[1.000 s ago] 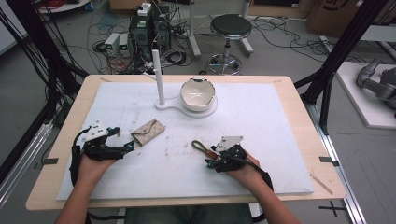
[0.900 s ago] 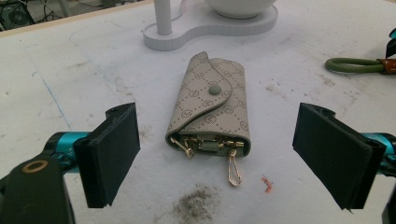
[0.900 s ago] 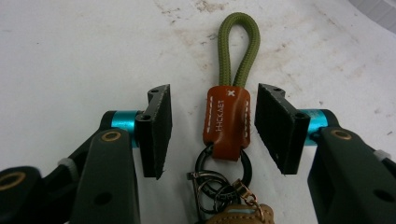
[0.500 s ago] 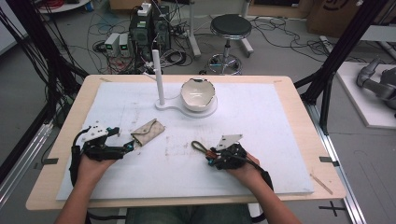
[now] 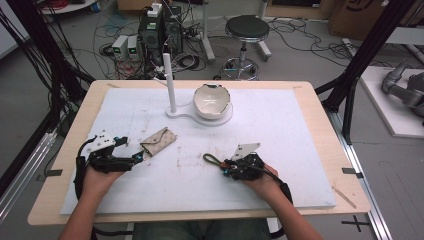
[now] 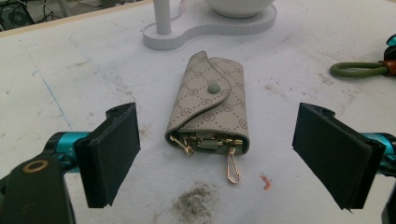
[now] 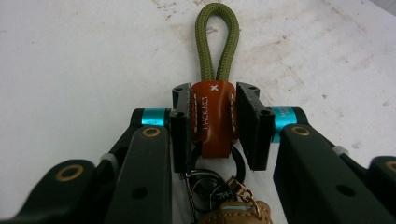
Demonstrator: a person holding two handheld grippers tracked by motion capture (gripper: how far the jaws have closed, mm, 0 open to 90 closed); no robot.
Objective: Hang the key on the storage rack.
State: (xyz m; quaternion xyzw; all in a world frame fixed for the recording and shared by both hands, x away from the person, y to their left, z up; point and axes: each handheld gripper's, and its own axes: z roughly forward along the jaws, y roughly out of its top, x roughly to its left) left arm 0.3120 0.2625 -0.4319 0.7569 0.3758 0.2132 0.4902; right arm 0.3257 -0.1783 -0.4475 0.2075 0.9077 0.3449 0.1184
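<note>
A beige patterned key pouch [image 6: 209, 105] lies flat on the white mat, flap snapped, gold clips poking out of its near end; in the high view the pouch [image 5: 158, 141] sits left of centre. My left gripper [image 6: 217, 156] is open, its jaws standing on either side of the pouch's near end without touching it; the left gripper [image 5: 134, 157] shows at the pouch's left. My right gripper [image 7: 214, 122] is shut on the brown leather tab of a keychain [image 7: 212, 119] with an olive cord loop [image 7: 217, 37]. The right gripper [image 5: 227, 166] rests near centre, the loop [image 5: 211, 159] pointing left.
A white stand with a post [image 5: 170, 82] and a white bowl [image 5: 212, 100] sits at the back centre of the mat. The olive loop [image 6: 357, 70] appears at the right of the left gripper view. Bare table rim [image 5: 320, 115] frames the mat.
The right gripper with the keychain has shifted slightly; the left hand and pouch stay where they were.
</note>
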